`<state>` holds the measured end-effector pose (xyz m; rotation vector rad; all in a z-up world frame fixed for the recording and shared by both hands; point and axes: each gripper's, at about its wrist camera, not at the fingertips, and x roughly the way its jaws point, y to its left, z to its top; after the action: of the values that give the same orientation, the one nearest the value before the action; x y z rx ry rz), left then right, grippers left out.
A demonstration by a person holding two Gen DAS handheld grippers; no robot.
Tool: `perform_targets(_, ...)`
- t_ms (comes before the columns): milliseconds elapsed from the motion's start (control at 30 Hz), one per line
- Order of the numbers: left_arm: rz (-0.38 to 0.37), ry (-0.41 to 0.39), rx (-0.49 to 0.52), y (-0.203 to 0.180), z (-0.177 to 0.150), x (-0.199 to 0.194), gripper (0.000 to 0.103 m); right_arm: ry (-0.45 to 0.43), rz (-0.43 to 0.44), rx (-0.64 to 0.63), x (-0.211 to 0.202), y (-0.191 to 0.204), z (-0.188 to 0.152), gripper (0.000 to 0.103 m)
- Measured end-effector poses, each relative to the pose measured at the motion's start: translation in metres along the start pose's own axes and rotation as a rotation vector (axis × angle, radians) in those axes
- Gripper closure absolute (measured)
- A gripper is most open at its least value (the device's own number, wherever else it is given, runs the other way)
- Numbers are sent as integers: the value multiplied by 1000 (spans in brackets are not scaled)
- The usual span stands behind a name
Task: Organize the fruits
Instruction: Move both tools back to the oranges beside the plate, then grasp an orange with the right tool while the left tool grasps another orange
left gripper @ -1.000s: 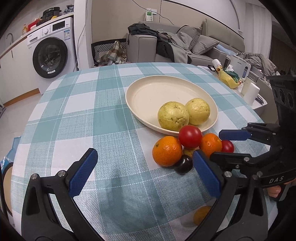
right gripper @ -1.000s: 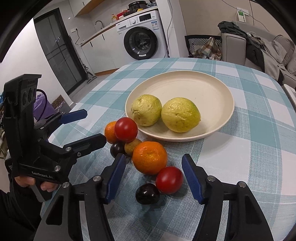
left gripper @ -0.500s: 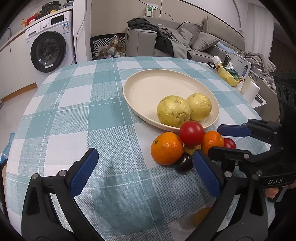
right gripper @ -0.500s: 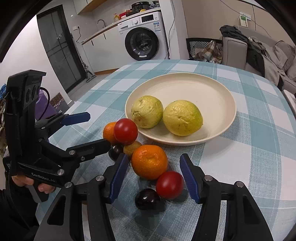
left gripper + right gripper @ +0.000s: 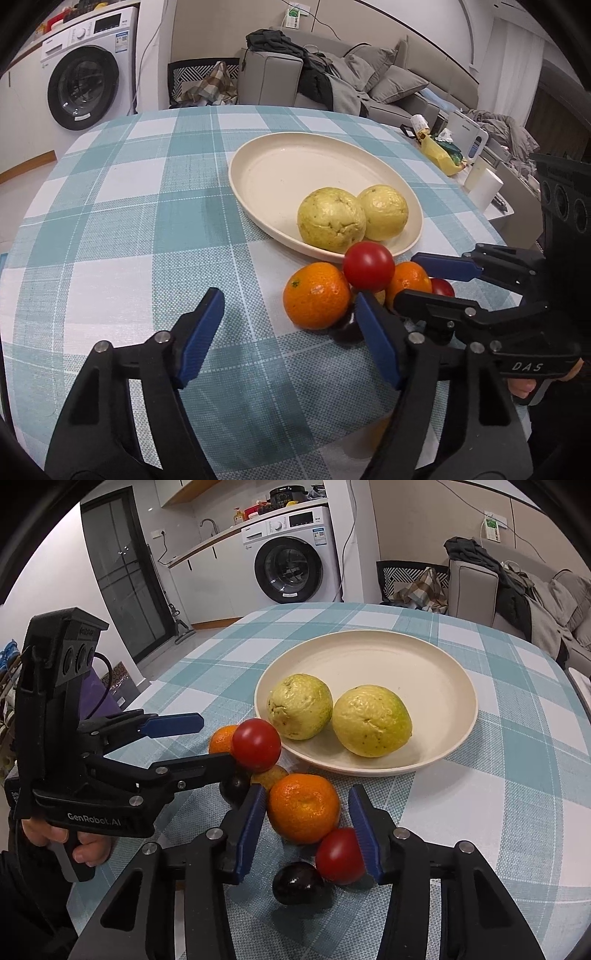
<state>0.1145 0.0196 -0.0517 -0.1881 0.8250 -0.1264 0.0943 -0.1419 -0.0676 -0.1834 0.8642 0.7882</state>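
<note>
Both grippers' fingers are closing, nothing clamped yet: right gripper [image 5: 307, 829] is bracketing the mandarin [image 5: 303, 807] off the plate's [image 5: 458, 734] near rim on the desk [image 5: 517, 812]; left gripper [image 5: 290, 332] empty. Squeeze gently, centred, avoiding the tomato [image 5: 340, 856].

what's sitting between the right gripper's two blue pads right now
An orange sits between them in the right wrist view; the jaws have just been closing around it, not yet pressing. A red tomato rests against the right-hand pad.
</note>
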Motion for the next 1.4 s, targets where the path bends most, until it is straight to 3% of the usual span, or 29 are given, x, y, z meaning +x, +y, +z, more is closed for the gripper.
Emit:
perform_targets(200,-79,3,-11,0,1,1,55,-6,-3,-16,1,2,0,60)
perform_targets(267,-105,4,-12,-1,0,1,67,-7,-4,-17,1,2,0,60)
perform_targets(933,-89,-32,-32,5,0,-9,71,-15,-2,-17,-1,-1,-1,62)
perform_targets(1400,-72,-56,-27,8,1,-18,73,-78,21,21,-11,-6,3,62)
